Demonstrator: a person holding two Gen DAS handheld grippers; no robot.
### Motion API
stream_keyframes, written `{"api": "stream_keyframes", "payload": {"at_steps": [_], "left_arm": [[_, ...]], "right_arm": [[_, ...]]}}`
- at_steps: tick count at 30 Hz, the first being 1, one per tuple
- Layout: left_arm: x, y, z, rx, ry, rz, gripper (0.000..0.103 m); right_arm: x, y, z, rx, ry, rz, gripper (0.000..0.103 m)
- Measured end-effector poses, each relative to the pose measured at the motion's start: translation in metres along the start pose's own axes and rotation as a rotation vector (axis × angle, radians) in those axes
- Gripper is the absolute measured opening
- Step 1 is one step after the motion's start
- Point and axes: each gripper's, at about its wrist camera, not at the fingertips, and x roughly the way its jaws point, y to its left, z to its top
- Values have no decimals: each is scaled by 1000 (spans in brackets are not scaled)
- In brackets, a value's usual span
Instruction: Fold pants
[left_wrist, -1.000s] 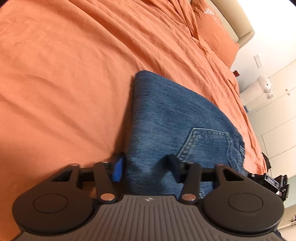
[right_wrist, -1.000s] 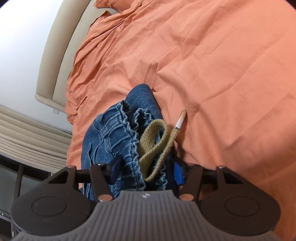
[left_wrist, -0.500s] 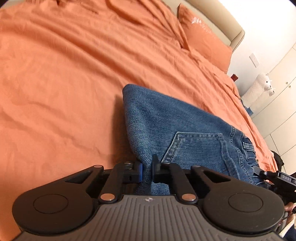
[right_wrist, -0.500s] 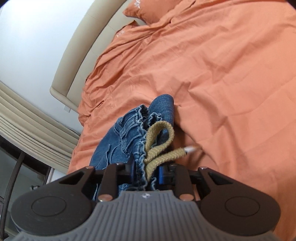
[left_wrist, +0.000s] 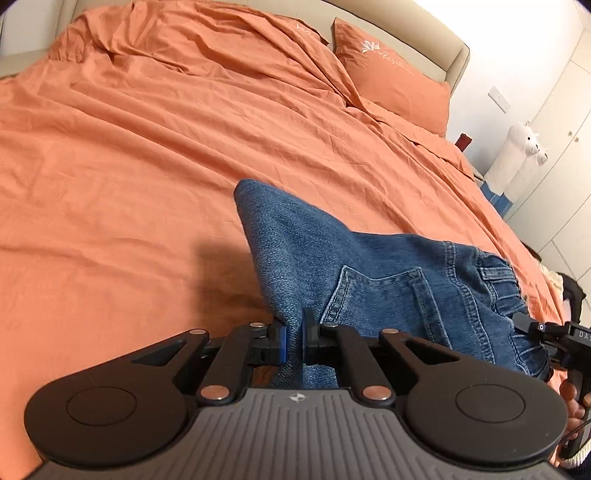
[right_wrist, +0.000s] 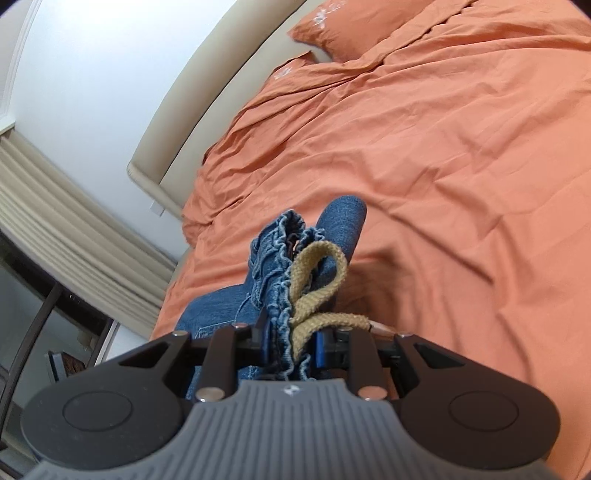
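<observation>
Left wrist view shows your left gripper (left_wrist: 293, 341) pinched tight on a fold of the blue denim pants (left_wrist: 369, 280), near the back patch pocket (left_wrist: 376, 295). Its blue-padded jaws are pressed together with only cloth between them. At the right edge of that view, your right gripper (left_wrist: 532, 328) bites the gathered waistband end, and in the right wrist view its jaws (right_wrist: 291, 345) clamp the ruffled elastic waistband (right_wrist: 280, 258) together with the tan woven drawstring (right_wrist: 321, 280); they stand a little apart only because that bundle is thick.

You hold the two ends like this, I judge, so the garment hangs between your hands as one piece and can be carried over for a fold without the layers sliding.

The pants lie on the near part of the orange bedsheet (left_wrist: 147, 166), partly raised off it, well apart from the orange pillow (left_wrist: 391, 88) at the far end. Their held edge runs left to right between your grippers, waistband to the right; a rounded folded corner (left_wrist: 251, 192) points away toward the far side of the bed.
</observation>
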Motion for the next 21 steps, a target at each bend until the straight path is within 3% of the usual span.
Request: {"api": "stream_keyframes", "payload": {"at_steps": [10, 21], "left_arm": [[-85, 21, 17, 43, -53, 53, 7], [-176, 94, 18, -1, -115, 96, 7]], "right_arm": [[-5, 82, -35, -54, 27, 85, 18], [34, 190, -75, -162, 105, 159, 18]]}}
